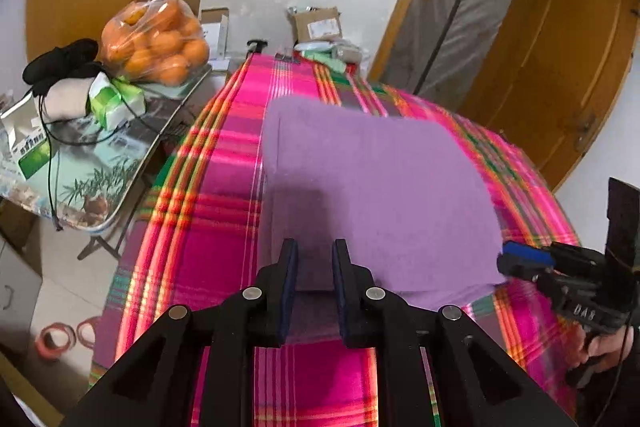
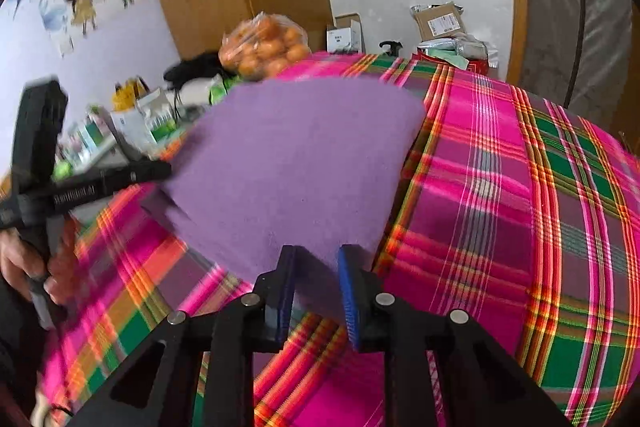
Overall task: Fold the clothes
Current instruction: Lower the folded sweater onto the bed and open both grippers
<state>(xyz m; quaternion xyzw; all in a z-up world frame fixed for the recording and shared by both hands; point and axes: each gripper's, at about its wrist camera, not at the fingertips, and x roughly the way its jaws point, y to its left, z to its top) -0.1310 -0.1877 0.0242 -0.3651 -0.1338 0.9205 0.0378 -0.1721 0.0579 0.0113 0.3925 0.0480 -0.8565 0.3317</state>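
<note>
Left gripper: low over cloth's near edge, jaws apart.
Right gripper: at near right corner, jaws apart.
Purple cloth: flat on plaid table cover.

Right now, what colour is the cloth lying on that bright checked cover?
Plain purple cloth, no pattern; clearest in the left wrist view.

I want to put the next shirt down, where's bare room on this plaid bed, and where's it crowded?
Bare plaid cover lies right of the purple cloth, and a narrower strip runs between the cloth and the side table. Crowded: that table, with the bag of oranges and cartons, and the far end with the cardboard box and packets.
</note>
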